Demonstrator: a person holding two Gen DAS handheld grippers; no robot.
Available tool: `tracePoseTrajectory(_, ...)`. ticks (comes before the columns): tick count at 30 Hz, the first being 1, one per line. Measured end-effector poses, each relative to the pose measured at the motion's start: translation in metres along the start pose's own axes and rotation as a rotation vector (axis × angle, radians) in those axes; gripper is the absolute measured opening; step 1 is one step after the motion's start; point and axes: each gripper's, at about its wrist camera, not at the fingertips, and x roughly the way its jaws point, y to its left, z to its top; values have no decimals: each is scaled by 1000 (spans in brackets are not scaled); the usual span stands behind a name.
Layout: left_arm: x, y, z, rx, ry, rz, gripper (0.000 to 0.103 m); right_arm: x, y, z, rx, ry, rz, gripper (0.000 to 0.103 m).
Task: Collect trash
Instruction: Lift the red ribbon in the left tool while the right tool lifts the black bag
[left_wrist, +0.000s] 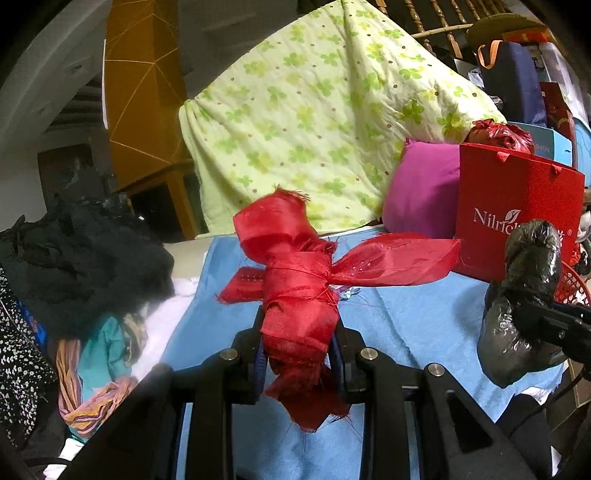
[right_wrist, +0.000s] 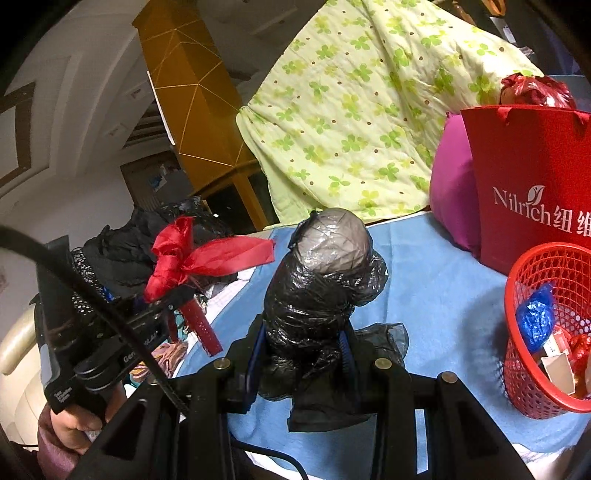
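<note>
My left gripper is shut on a knotted red ribbon bundle and holds it above the blue cloth. It also shows in the right wrist view. My right gripper is shut on a wad of black plastic bag, also above the blue cloth. The wad shows at the right of the left wrist view. A red mesh basket holding wrappers stands to the right of the right gripper.
A red Nilrich paper bag and a magenta cushion stand behind the cloth. A green floral quilt is draped at the back. Dark and coloured clothes are piled on the left.
</note>
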Motion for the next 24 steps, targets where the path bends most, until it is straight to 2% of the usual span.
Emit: tracePoseTrajectory(24, -10, -4, -4, -12, 8, 17, 30, -3, -3, 3, -14, -28, 30, 39)
